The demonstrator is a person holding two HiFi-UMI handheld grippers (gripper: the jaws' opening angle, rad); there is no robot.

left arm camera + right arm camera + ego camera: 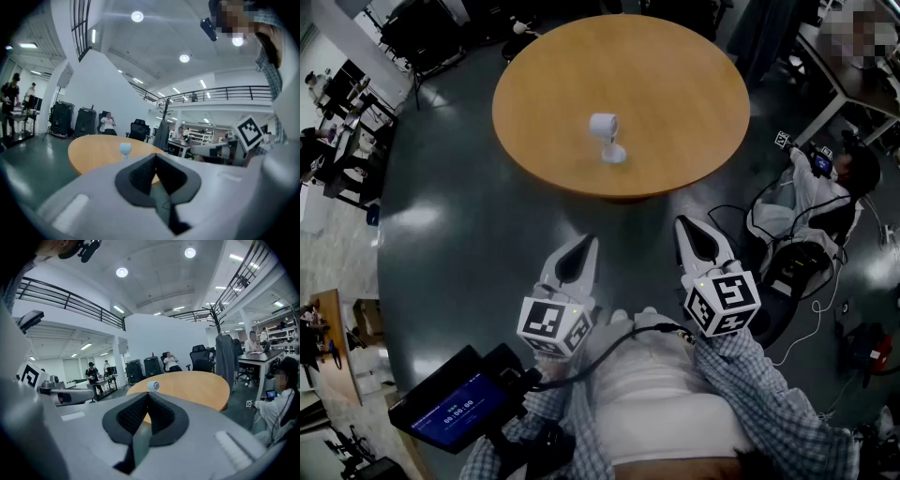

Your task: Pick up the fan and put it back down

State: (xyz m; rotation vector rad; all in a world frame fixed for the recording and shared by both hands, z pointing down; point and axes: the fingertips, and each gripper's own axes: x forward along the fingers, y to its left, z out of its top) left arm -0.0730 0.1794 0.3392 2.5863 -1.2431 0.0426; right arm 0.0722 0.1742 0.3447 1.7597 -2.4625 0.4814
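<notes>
A small white fan [606,137] stands on its round base near the middle of the round wooden table [675,66]. Both grippers hover over the grey floor, short of the table's near edge and well away from the fan. My left gripper [586,241] is shut with nothing in it, its dark pads meeting at the tip [155,157]. My right gripper [684,223] is likewise shut and empty [147,395]. The fan [125,149] shows ahead, slightly left, in the left gripper view. In the right gripper view the fan [153,386] sits just above the jaw tips.
A person [825,187] sits on the floor right of the table among cables and a dark bag [792,267]. A dark device with a lit screen [450,403] hangs at lower left. Desks and office chairs [138,129] ring the room.
</notes>
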